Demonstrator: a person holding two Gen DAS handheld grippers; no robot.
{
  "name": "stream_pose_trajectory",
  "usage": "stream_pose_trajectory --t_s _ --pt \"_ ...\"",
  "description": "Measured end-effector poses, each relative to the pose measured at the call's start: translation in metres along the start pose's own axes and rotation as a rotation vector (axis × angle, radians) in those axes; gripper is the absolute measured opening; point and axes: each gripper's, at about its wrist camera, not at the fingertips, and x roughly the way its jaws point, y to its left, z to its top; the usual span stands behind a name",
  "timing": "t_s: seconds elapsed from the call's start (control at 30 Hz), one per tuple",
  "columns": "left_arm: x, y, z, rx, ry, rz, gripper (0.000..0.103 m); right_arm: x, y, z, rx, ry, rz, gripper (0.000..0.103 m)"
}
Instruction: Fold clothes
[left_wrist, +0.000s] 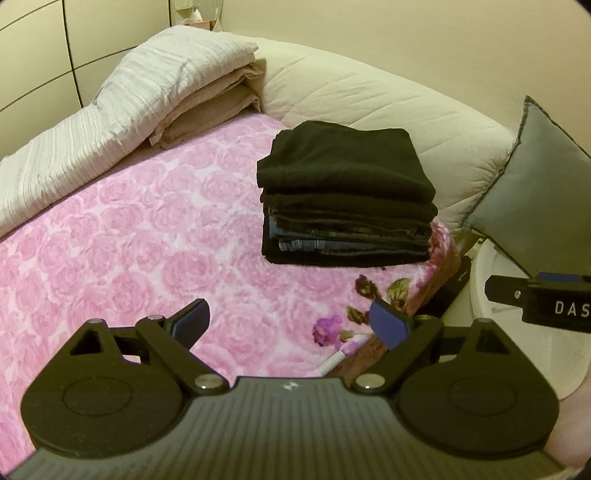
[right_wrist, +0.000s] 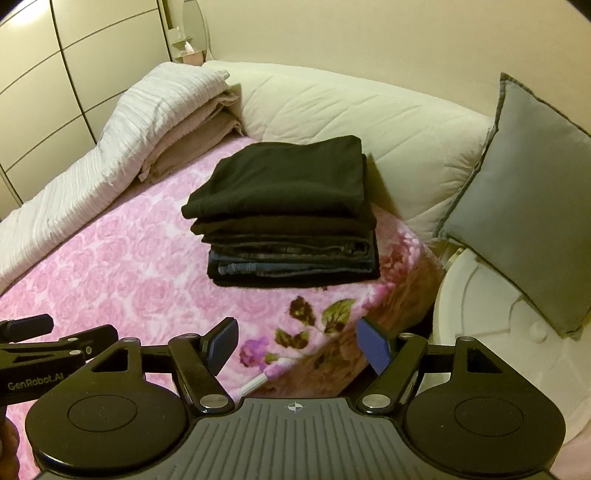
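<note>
Folded dark clothes stack (left_wrist: 347, 195) on pink blanket (left_wrist: 147, 229), both grippers spread wide, empty.

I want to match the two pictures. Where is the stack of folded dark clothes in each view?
Left wrist view: stack of folded dark clothes, right of centre on the pink blanket.
Right wrist view: the stack near the centre.
Shared landmark: grey cushion, right of the stack.

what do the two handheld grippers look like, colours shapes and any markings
Both match: the left gripper and right gripper have black linkage arms with silver pivot pins, round black side discs, a ribbed grey centre plate with a small crosshair mark, and blue pads on the fingertips. White lettering shows on their sides: "GenRobot.AI" on the left, "DAS" on the right.
</note>
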Motion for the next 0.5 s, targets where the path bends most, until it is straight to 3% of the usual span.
stream_pose_trajectory --t_s 0.5 --pt "0.0098 0.0054 -0.0044 -0.032 0.043 0.017 0.092 0.0064 0.0080 -0.0023 -0.019 0.020 -0.003 0.074"
